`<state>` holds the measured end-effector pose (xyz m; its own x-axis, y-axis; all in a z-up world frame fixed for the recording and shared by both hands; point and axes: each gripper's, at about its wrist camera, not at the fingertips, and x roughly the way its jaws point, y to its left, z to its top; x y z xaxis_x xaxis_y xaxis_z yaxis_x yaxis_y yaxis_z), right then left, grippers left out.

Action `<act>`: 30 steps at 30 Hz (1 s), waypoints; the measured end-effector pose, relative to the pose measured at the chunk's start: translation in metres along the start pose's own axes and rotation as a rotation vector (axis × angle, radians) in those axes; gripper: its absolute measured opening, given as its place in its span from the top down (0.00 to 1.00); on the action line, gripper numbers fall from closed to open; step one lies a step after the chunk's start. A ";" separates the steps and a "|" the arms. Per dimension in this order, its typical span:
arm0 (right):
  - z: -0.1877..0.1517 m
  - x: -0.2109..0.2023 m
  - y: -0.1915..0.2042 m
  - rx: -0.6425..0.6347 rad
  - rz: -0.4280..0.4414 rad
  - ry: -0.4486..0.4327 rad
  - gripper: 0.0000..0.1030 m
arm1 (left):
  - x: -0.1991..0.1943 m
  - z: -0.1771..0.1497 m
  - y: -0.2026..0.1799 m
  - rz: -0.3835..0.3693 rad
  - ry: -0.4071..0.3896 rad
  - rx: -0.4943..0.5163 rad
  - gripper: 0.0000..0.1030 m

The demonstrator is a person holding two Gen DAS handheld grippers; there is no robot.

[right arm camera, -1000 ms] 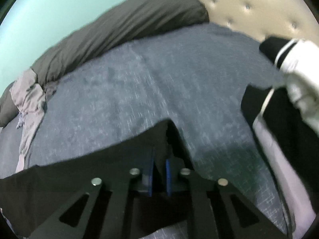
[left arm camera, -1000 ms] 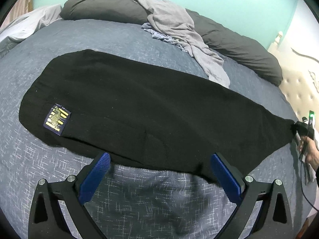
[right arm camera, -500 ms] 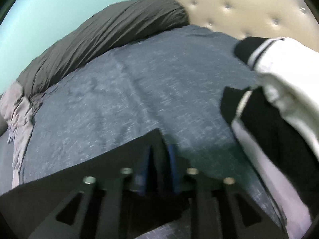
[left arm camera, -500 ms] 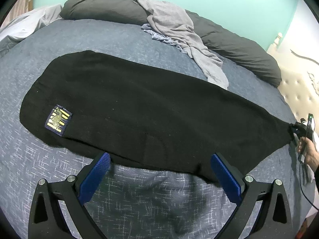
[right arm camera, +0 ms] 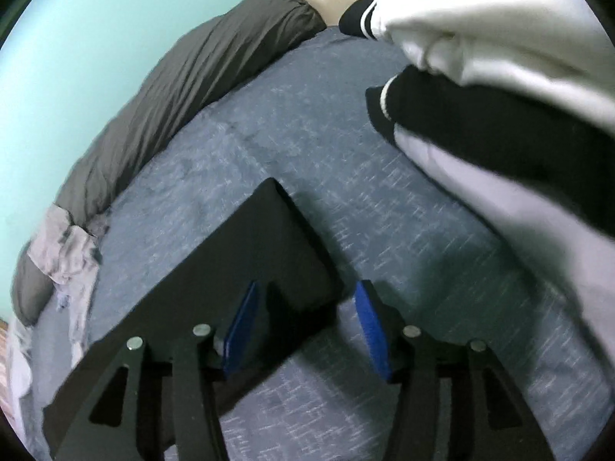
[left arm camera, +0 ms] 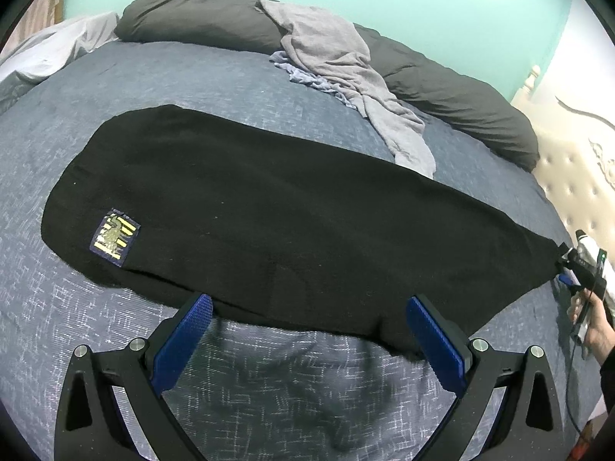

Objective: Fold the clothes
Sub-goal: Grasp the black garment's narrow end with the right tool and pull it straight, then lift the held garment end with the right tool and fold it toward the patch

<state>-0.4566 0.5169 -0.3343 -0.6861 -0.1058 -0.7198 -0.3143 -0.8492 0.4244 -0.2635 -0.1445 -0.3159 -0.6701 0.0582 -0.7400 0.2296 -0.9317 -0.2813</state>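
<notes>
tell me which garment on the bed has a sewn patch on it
The black garment spread flat; its blue-and-yellow patch sits near one end. The crumpled grey garment shows none.

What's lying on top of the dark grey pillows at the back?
A crumpled grey garment drapes over the dark grey pillows, trailing onto the blue bedspread. A bluish cloth peeks out beneath; most of it is covered.

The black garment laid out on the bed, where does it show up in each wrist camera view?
Left wrist view: the black garment stretches across the middle, patch at left.
Right wrist view: only its corner shows, lower centre, lying between the open blue pads.
Shared landmark: the dark grey pillow along the green wall.
</notes>
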 end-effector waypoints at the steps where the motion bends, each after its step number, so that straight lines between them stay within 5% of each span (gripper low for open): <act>1: -0.001 0.002 0.000 0.010 0.015 0.007 0.45 | 0.000 0.000 0.001 0.000 0.000 -0.001 0.00; 15: -0.008 0.028 0.001 0.063 0.014 0.018 0.43 | -0.002 0.001 0.011 0.009 -0.003 -0.019 0.00; 22: -0.009 0.018 0.008 0.017 -0.001 -0.040 0.80 | -0.001 0.000 0.015 0.014 0.002 -0.024 0.00; 30: 0.000 -0.003 0.034 -0.073 0.029 -0.101 0.88 | -0.008 0.004 0.028 0.027 -0.014 -0.046 0.00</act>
<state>-0.4650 0.4887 -0.3175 -0.7581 -0.0817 -0.6470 -0.2466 -0.8825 0.4004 -0.2543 -0.1728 -0.3155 -0.6731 0.0275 -0.7390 0.2799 -0.9155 -0.2891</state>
